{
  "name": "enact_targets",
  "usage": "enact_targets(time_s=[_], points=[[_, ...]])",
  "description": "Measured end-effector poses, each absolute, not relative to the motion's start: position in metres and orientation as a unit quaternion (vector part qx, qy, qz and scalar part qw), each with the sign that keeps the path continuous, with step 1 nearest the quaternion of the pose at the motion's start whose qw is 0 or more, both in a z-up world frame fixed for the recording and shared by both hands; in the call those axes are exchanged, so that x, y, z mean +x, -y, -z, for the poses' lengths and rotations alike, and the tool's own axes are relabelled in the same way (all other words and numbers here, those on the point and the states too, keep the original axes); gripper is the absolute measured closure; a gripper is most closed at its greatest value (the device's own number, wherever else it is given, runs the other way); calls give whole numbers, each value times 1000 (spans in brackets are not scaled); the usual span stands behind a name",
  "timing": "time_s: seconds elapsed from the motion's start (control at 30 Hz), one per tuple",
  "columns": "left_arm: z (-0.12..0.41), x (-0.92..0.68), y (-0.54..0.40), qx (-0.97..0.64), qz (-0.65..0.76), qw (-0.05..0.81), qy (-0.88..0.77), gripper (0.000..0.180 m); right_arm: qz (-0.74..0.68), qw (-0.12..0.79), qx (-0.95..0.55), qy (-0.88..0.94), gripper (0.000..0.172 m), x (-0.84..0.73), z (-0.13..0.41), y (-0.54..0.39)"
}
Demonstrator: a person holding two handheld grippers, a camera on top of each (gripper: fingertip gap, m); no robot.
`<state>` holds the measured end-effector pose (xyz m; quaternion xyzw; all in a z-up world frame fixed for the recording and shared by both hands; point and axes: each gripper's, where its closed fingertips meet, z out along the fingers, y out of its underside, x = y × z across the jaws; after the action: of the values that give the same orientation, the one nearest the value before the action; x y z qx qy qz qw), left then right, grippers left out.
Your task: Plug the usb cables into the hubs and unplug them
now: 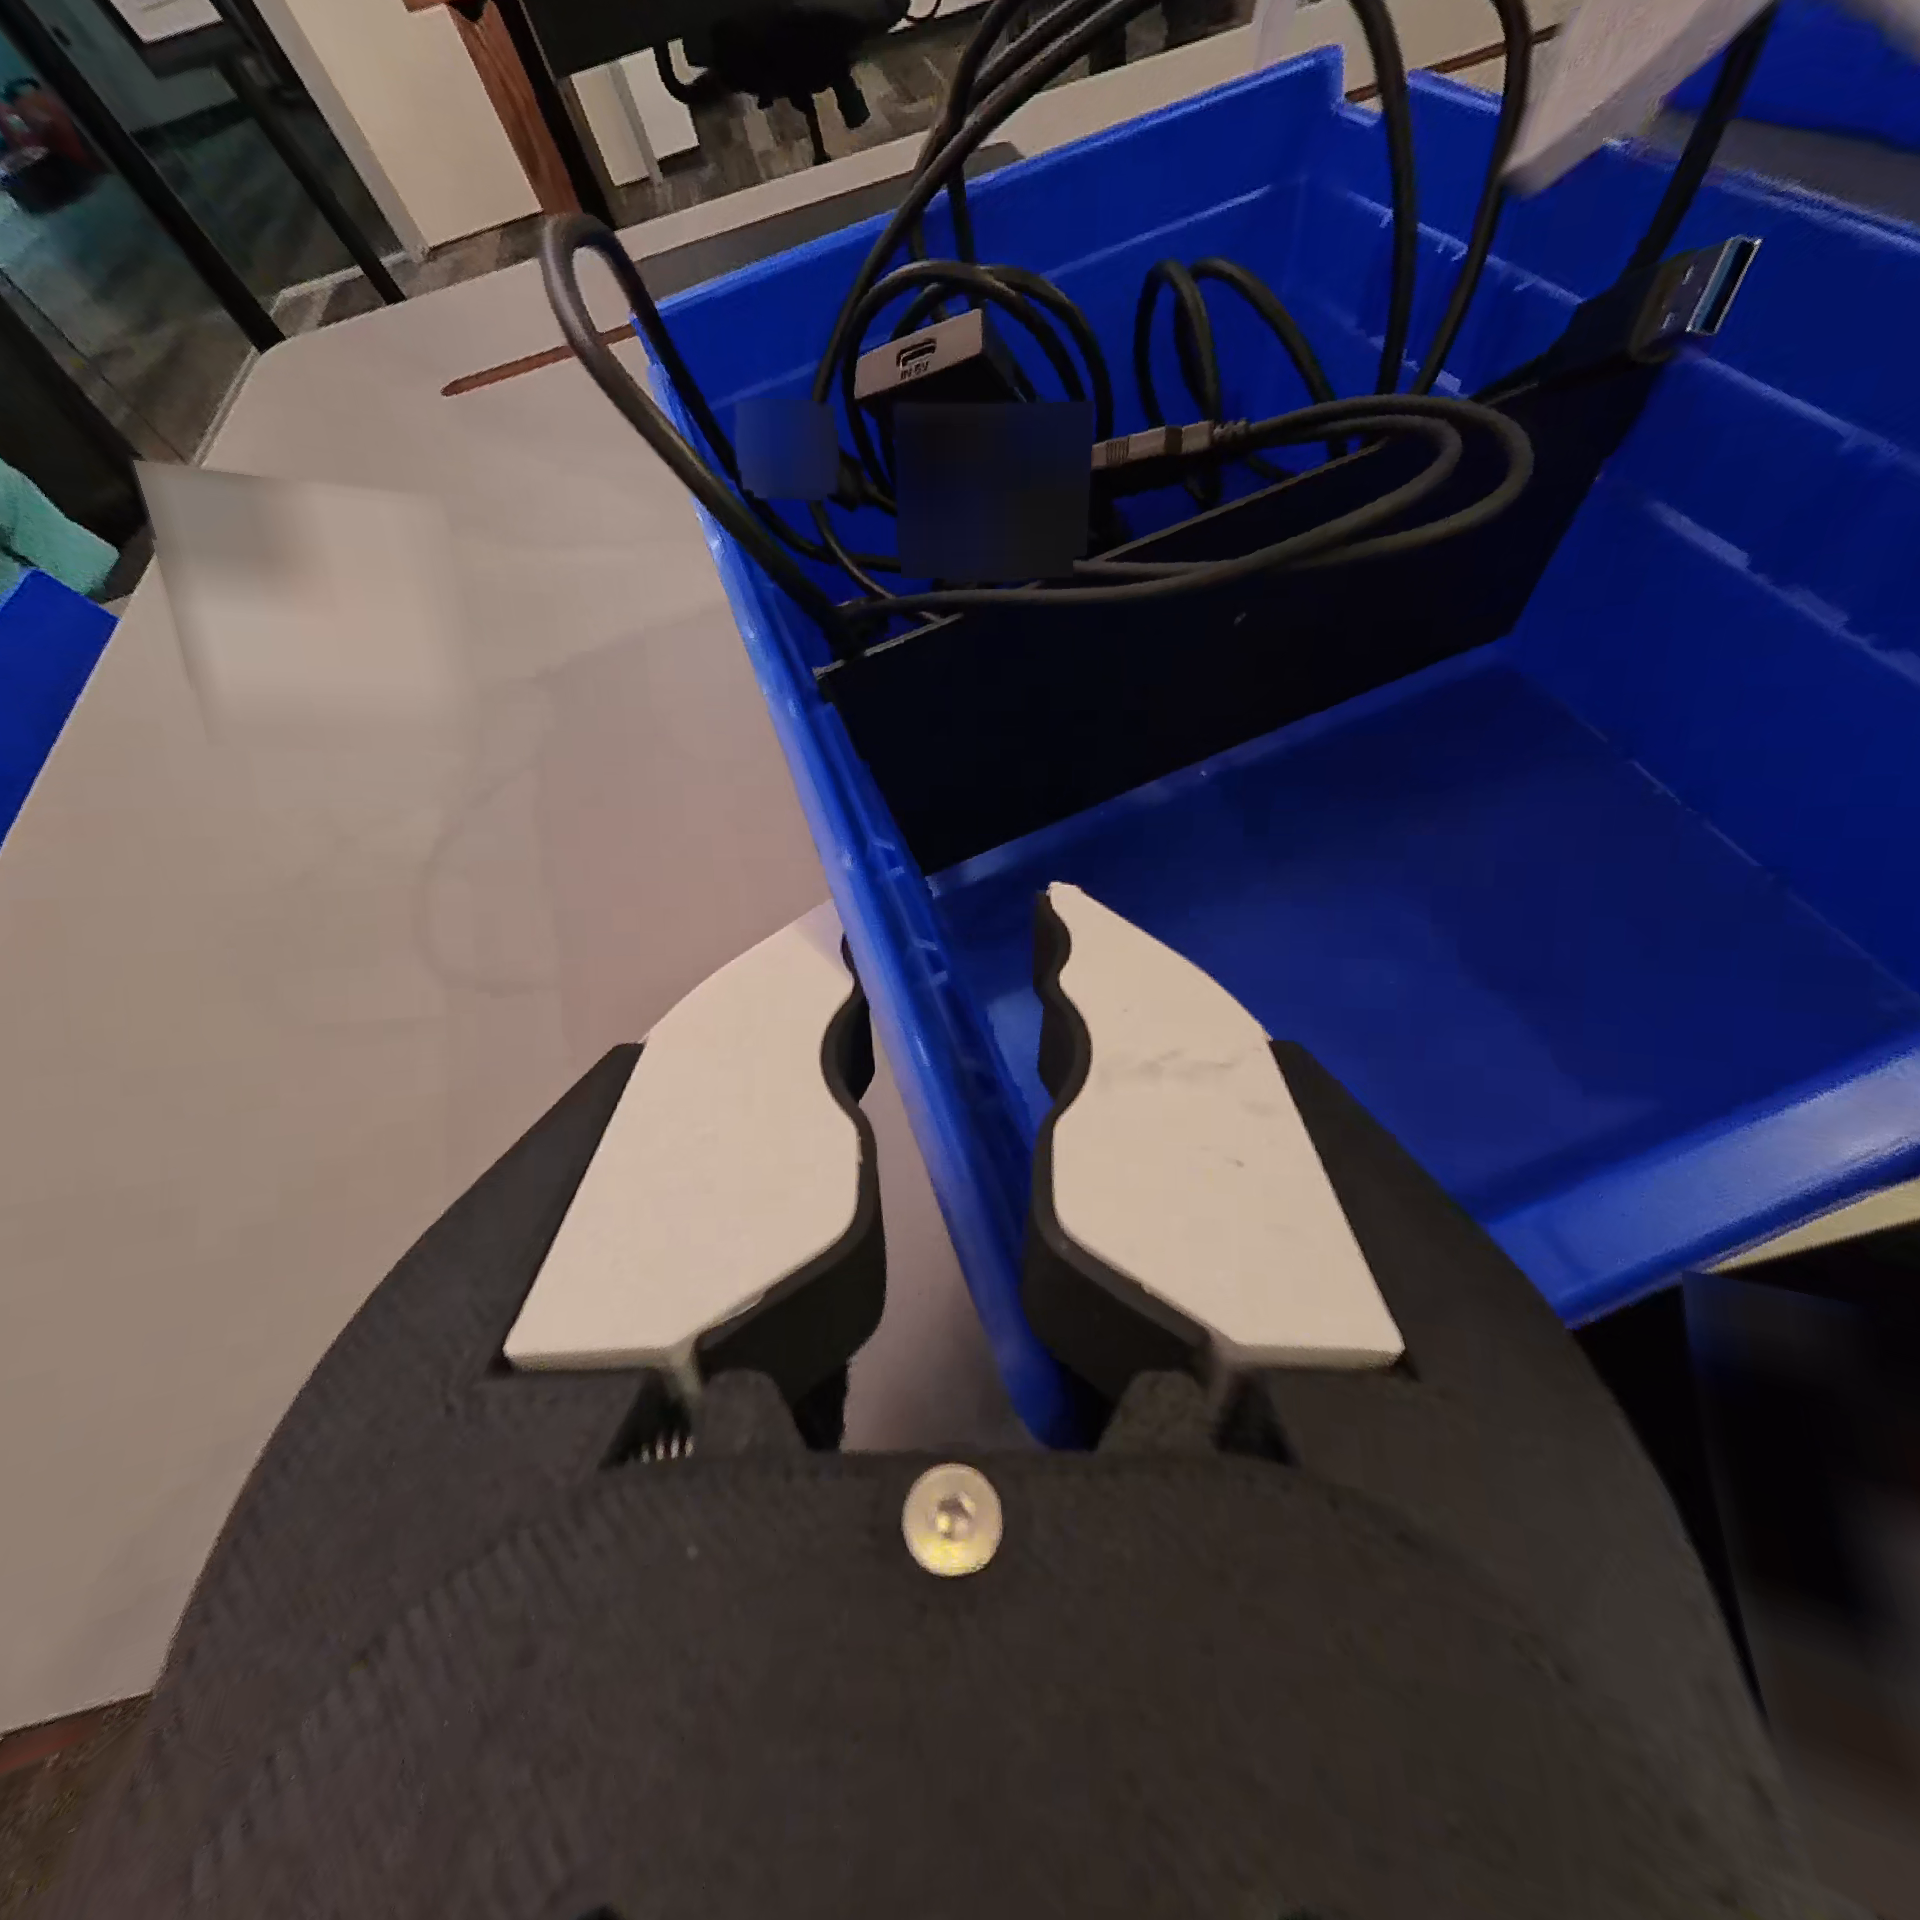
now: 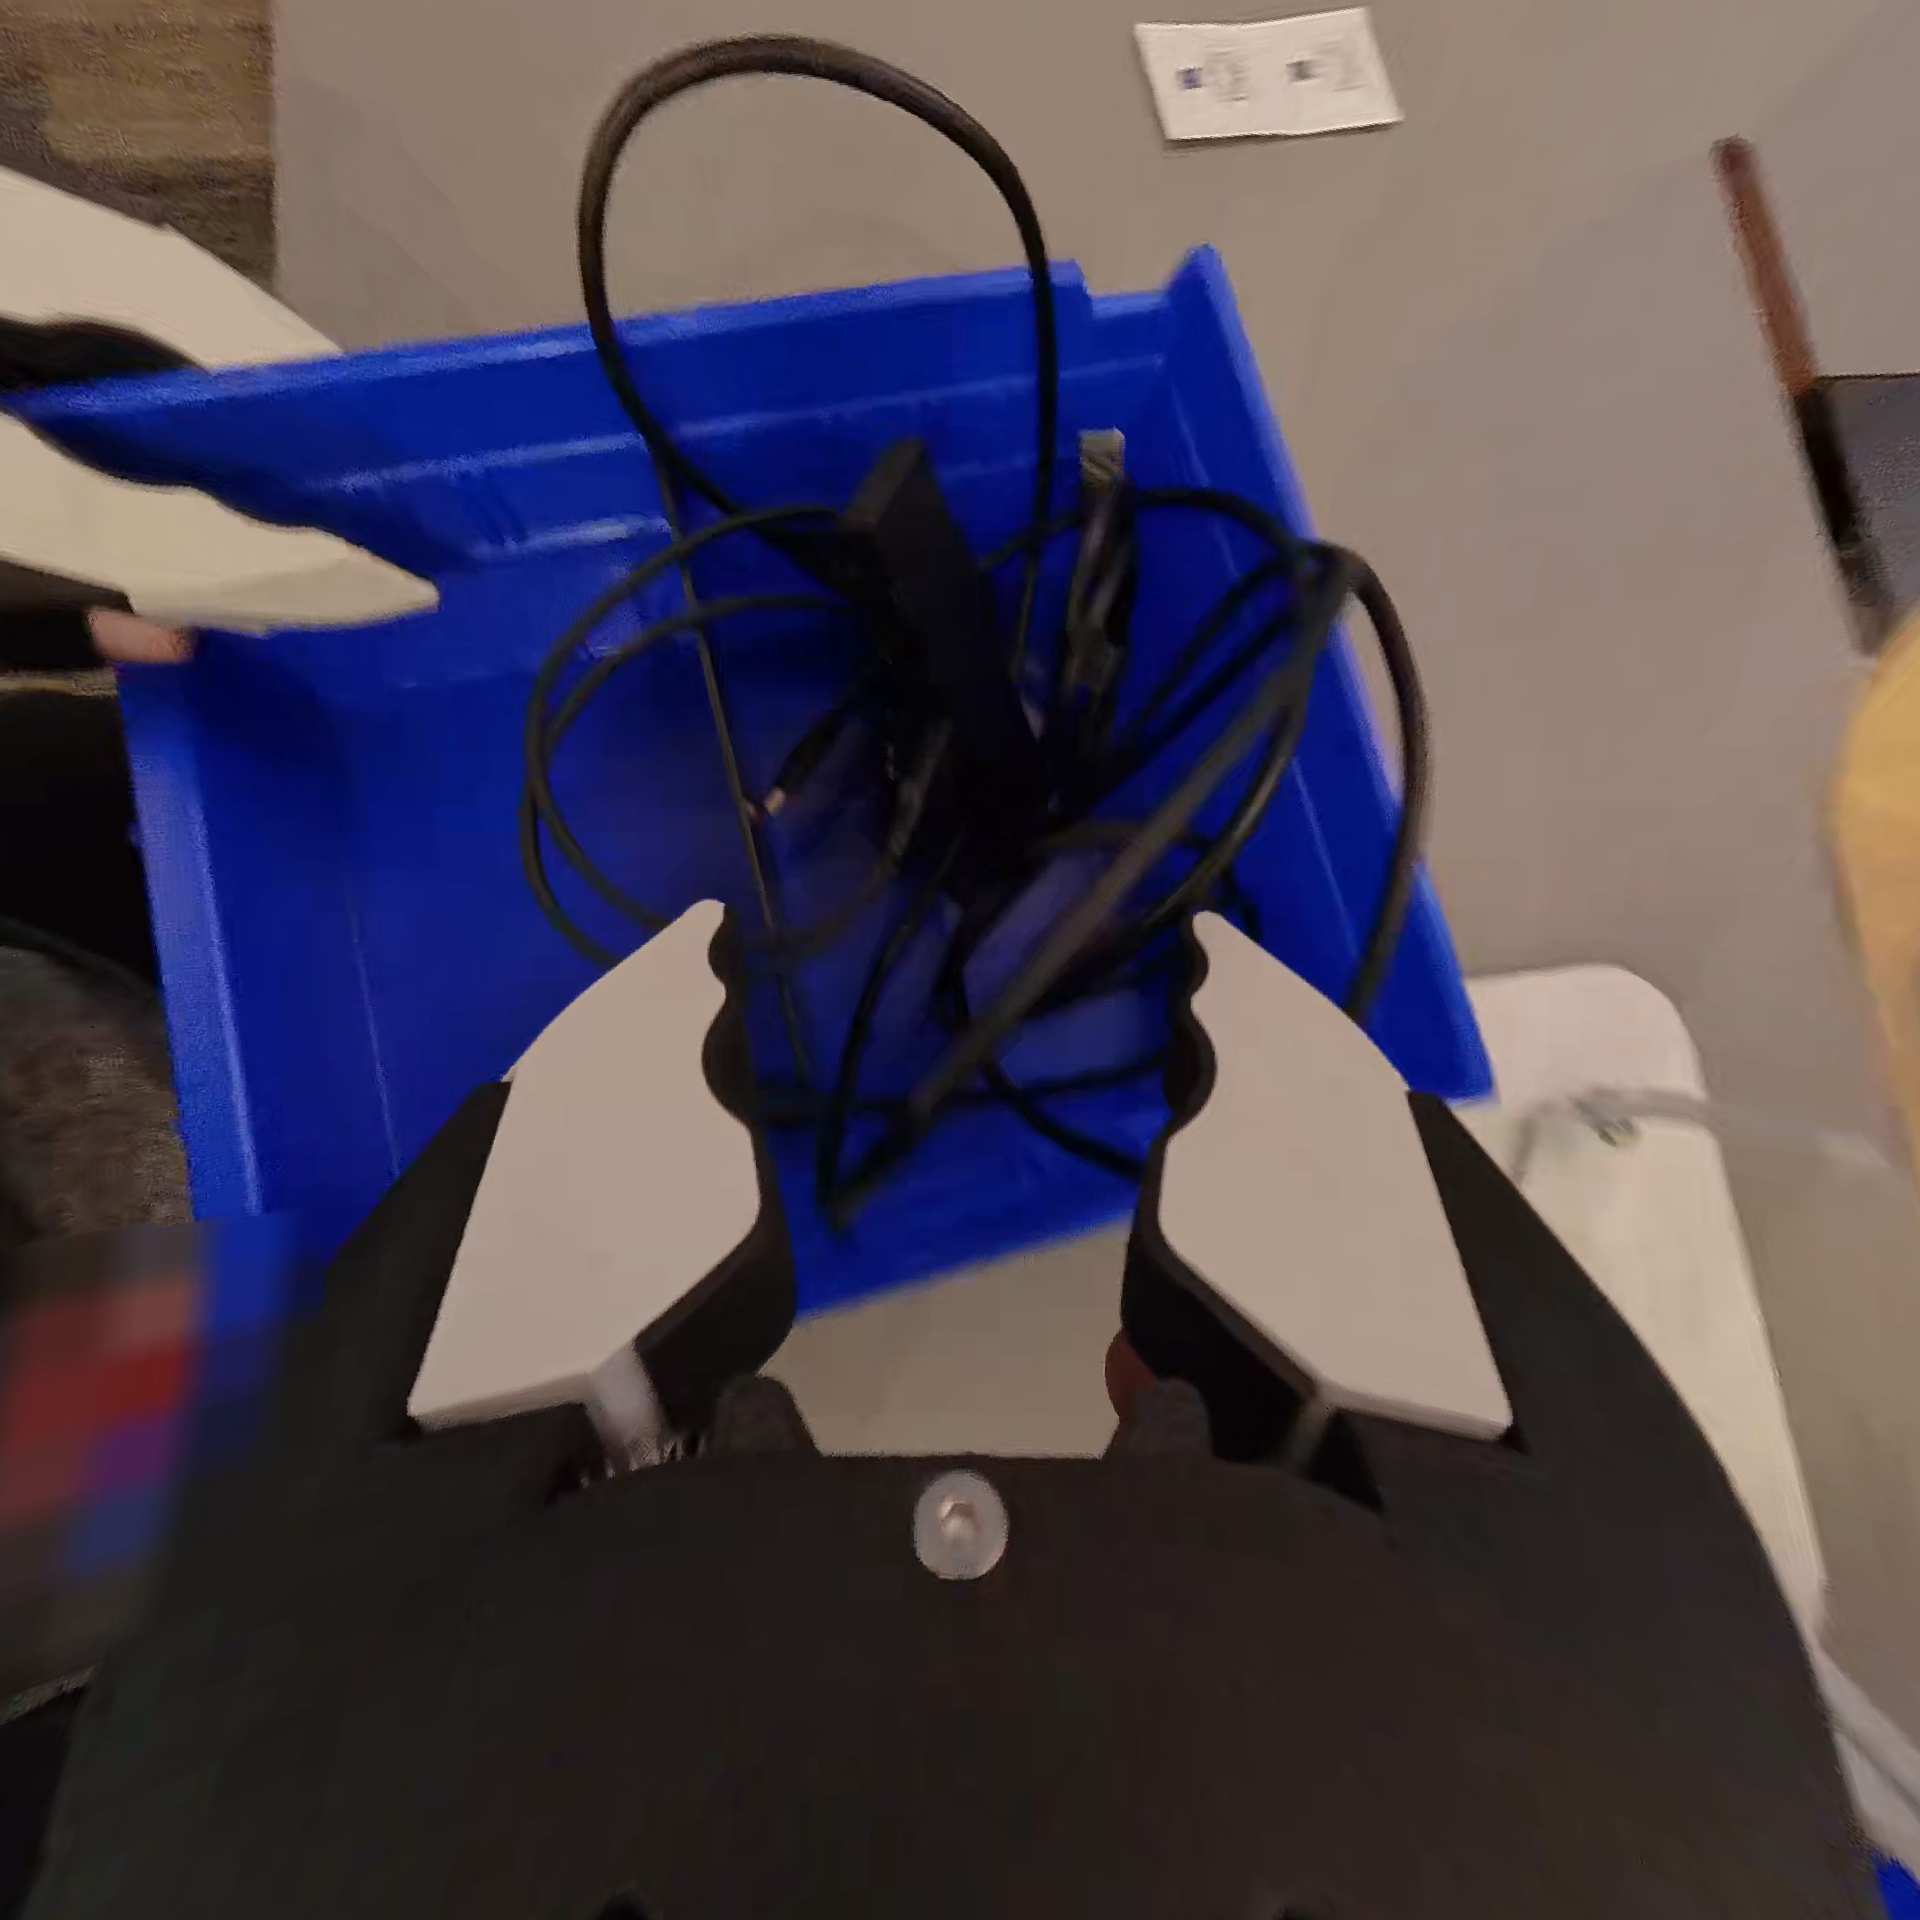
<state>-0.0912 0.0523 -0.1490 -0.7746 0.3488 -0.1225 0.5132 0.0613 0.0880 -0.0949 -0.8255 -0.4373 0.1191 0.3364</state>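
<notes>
Two grippers in play. Left gripper (image 1: 951, 935) straddles the side wall of the blue bin (image 1: 1714, 644): one finger outside, one inside. The outer pad looks against the wall, but there's a visible gap on the inner side, so not clamping. Right gripper (image 2: 956, 925) is spread wide, nothing between the pads, hovering above the bin's cable end.

Bin contents: a black divider (image 1: 1195, 675) splits it. The far compartment holds a tangle of black usb cables (image 1: 1351, 436) plus a grey-faced hub (image 1: 940, 358) standing on end. One blue-tipped USB plug (image 1: 1704, 286) sticks up by the far wall, and cable loops rise over the rim. The near compartment shows bare blue floor.

Bin sits on a pale grey table (image 1: 364, 831). A white sheet (image 2: 1268, 73) lies on the table past the bin. Beyond: office floor, glass partition, chair base.

Right view is motion-blurred. The left gripper's white finger (image 2: 260, 582) shows at the bin's left rim.
</notes>
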Motion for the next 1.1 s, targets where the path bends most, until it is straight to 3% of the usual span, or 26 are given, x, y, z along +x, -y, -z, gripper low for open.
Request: enact_targets(time_s=[0.3,0.4,0.53,0.7,1.1], points=[[148,-80,-47,-761,133,521,-363,155,-50,196,-840,504,100,5,157,-130],[148,-80,-47,-760,136,523,-362,155,3,170,-830,532,135,3,176,-138],[147,-83,-51,-755,123,536,-357,157,46,200,-814,544,151,6,173,-149],[144,-94,-68,-750,109,557,-339,162,-44,304,-811,499,156,3,120,-155],[145,-124,-92,-756,98,557,-329,162,-134,534,-725,414,157,50,-74,-124]])
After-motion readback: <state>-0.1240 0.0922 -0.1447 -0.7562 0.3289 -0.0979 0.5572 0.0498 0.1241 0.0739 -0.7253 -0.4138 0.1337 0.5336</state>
